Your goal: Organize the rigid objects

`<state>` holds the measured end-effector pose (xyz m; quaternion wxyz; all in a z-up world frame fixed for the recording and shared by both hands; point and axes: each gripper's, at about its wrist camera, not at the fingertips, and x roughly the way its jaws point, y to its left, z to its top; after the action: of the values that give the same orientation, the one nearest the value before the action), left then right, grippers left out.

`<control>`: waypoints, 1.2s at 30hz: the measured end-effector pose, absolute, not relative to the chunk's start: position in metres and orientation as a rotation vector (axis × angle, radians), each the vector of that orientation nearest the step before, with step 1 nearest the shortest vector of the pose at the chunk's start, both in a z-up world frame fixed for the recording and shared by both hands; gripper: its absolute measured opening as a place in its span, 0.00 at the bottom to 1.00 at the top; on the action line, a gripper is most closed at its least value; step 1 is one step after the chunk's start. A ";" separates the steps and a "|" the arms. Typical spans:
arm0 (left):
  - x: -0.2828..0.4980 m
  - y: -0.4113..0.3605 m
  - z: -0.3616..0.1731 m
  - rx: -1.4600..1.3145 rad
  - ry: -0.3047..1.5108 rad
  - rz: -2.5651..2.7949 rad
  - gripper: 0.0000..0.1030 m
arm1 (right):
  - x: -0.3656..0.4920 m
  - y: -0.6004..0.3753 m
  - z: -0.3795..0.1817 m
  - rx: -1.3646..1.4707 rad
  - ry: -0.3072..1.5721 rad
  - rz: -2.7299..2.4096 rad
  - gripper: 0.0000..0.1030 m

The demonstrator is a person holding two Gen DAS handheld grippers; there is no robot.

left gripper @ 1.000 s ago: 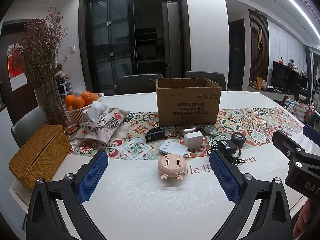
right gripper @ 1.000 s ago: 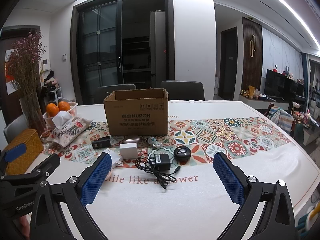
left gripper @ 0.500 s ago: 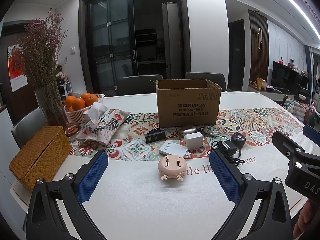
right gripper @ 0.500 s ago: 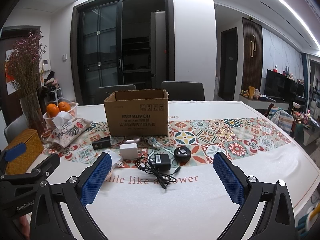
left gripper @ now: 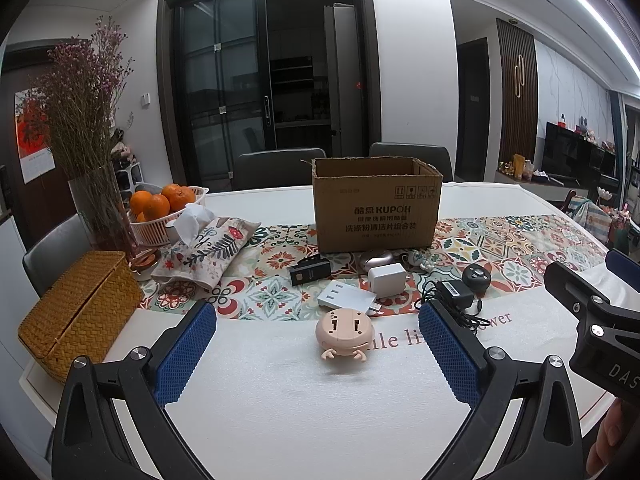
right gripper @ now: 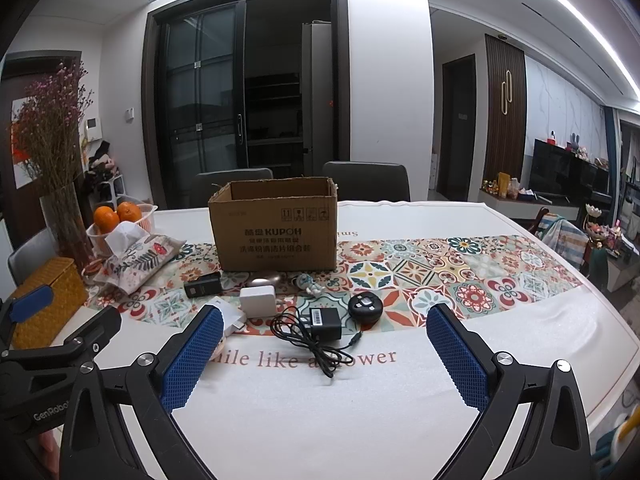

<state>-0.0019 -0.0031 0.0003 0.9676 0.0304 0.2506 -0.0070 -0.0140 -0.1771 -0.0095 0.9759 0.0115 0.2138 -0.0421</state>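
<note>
An open cardboard box [left gripper: 376, 204] stands on the patterned runner; it also shows in the right wrist view [right gripper: 276, 226]. In front of it lie a pink crab-shaped toy [left gripper: 345, 332], a white multi-plug [left gripper: 347, 299], a white charger cube [left gripper: 387, 279], a black battery block [left gripper: 310, 272], a black adapter with cable [right gripper: 325, 323] and a round black gadget [right gripper: 365, 307]. My left gripper [left gripper: 316, 348] is open and empty, just short of the crab toy. My right gripper [right gripper: 324, 354] is open and empty, just short of the adapter cable.
A wicker box [left gripper: 76, 312], a fabric tissue pouch [left gripper: 204, 248], a basket of oranges [left gripper: 166, 208] and a vase of dried flowers [left gripper: 96, 200] stand at the left. Chairs stand behind the table [left gripper: 320, 420]. Each gripper shows at the edge of the other's view.
</note>
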 end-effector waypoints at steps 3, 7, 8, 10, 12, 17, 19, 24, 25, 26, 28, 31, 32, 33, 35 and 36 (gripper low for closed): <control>-0.002 -0.003 0.000 0.060 0.510 -0.015 1.00 | -0.014 -0.177 -0.010 0.023 0.431 -0.085 1.00; 0.002 -0.003 -0.003 0.059 0.524 -0.018 1.00 | -0.013 -0.177 -0.010 0.025 0.437 -0.084 1.00; 0.003 -0.003 -0.005 0.058 0.531 -0.020 1.00 | -0.012 -0.177 -0.011 0.026 0.439 -0.084 1.00; 0.008 -0.003 -0.008 0.055 0.550 -0.027 1.00 | -0.009 -0.180 -0.014 0.034 0.443 -0.090 1.00; 0.013 -0.004 -0.013 0.051 0.576 -0.038 1.00 | -0.005 -0.182 -0.018 0.046 0.448 -0.096 1.00; 0.028 -0.009 -0.029 0.054 0.647 -0.054 1.00 | 0.010 -0.186 -0.032 0.068 0.511 -0.073 1.00; 0.035 -0.012 -0.036 0.060 0.672 -0.058 1.00 | 0.015 -0.187 -0.038 0.071 0.535 -0.061 1.00; 0.053 -0.017 -0.052 0.053 0.731 -0.068 1.00 | 0.034 -0.192 -0.055 0.089 0.595 -0.052 1.00; 0.056 -0.017 -0.054 0.051 0.741 -0.070 1.00 | 0.037 -0.193 -0.058 0.093 0.605 -0.049 0.99; 0.061 -0.019 -0.057 0.048 0.754 -0.067 1.00 | 0.041 -0.194 -0.060 0.100 0.612 -0.047 0.99; 0.068 -0.020 -0.062 0.043 0.777 -0.064 1.00 | 0.050 -0.197 -0.065 0.113 0.630 -0.042 0.99; 0.080 -0.021 -0.070 0.032 0.810 -0.054 1.00 | 0.064 -0.200 -0.071 0.117 0.648 -0.043 0.97; 0.084 -0.021 -0.072 0.028 0.821 -0.051 1.00 | 0.067 -0.201 -0.073 0.117 0.651 -0.044 0.97; 0.088 -0.021 -0.074 0.023 0.831 -0.049 1.00 | 0.073 -0.201 -0.074 0.116 0.658 -0.046 0.96; 0.096 -0.022 -0.079 0.019 0.852 -0.049 1.00 | 0.083 -0.202 -0.078 0.115 0.670 -0.046 0.93; 0.100 -0.022 -0.081 0.018 0.861 -0.048 1.00 | 0.087 -0.204 -0.079 0.118 0.676 -0.046 0.92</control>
<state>0.0998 -0.0220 -0.0807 0.9084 0.0088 0.4174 -0.0232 0.0865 -0.2037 -0.0787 0.9414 0.0580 0.3314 -0.0224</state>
